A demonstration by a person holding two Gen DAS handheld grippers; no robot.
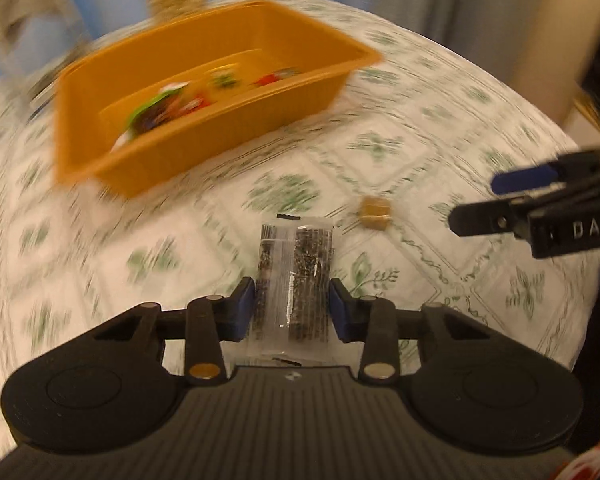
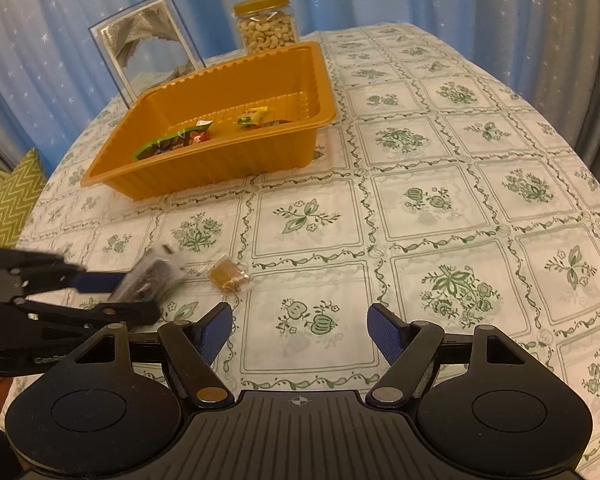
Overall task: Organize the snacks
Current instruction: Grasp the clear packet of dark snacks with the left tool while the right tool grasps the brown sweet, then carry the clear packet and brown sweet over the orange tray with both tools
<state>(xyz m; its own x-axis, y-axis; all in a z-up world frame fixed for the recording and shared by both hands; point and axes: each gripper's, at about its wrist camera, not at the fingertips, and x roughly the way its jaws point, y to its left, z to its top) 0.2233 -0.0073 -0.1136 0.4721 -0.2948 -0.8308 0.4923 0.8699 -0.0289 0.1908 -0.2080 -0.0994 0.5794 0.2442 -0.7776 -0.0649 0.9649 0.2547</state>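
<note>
The left gripper (image 1: 292, 308) is closed on a clear-wrapped dark snack bar (image 1: 294, 280), its blue pads (image 1: 245, 312) pressing the long sides near the bar's near end, so most of the packet juts forward, free of the tablecloth (image 1: 440, 140). The bar looks light and fairly stiff, a pressed slab of dark seeds or grains in thin, glossy film with crimped end seals; the film is probably slippery and crackly, so a grip across the solid middle seems safer than one on the flat sealed ends, and too hard a squeeze could crumble the slab. The right gripper (image 2: 300, 330) hangs with its jaws wide apart and nothing between them, low over the floral cloth. Just beyond the held bar, on the table, lies a small tan cube-like sweet in clear wrap (image 2: 229, 275), light and compact, best taken across its flat sides. Farther off to the left sits the orange plastic tray (image 2: 188, 172), thin-walled with ribbed sides and a flared rim, with a few bright, soft foil packets (image 2: 176, 142) lying in it. Behind it stand a square clear jar of cashews (image 2: 268, 26) with a gold lid and a framed picture (image 2: 148, 48). The left view is smeared by blur, so fine print on the wrapper cannot be read.
</note>
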